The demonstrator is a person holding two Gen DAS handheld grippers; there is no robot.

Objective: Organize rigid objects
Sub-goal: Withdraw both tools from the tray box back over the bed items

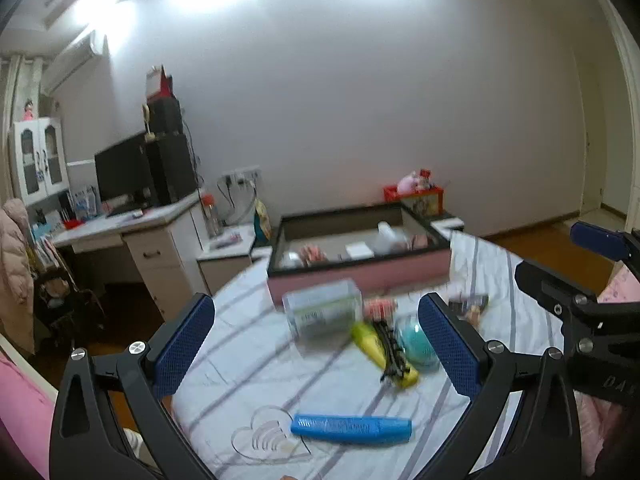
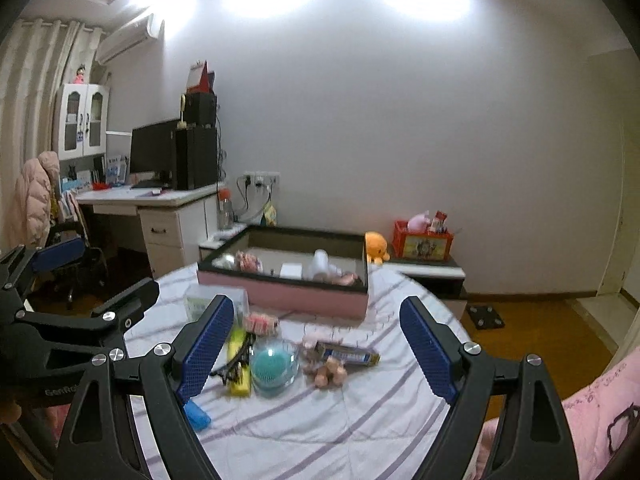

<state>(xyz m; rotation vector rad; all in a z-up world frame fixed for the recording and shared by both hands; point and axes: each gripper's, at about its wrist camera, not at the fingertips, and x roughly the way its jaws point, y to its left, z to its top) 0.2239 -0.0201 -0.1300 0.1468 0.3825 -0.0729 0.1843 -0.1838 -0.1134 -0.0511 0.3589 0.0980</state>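
A dark monitor (image 2: 154, 152) stands on the white desk (image 2: 160, 200), a pink jacket (image 2: 36, 196) nearby.

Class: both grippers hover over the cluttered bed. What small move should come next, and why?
Probably ease the open left gripper down onto the clear plastic box: it lies nearest the pink storage box, and neither gripper holds anything.

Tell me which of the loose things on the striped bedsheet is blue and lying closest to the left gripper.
The long blue tube, lying flat beside the clear heart-shaped piece. It sits just ahead of the left gripper, nearer than the yellow tube and teal ball farther up the sheet.
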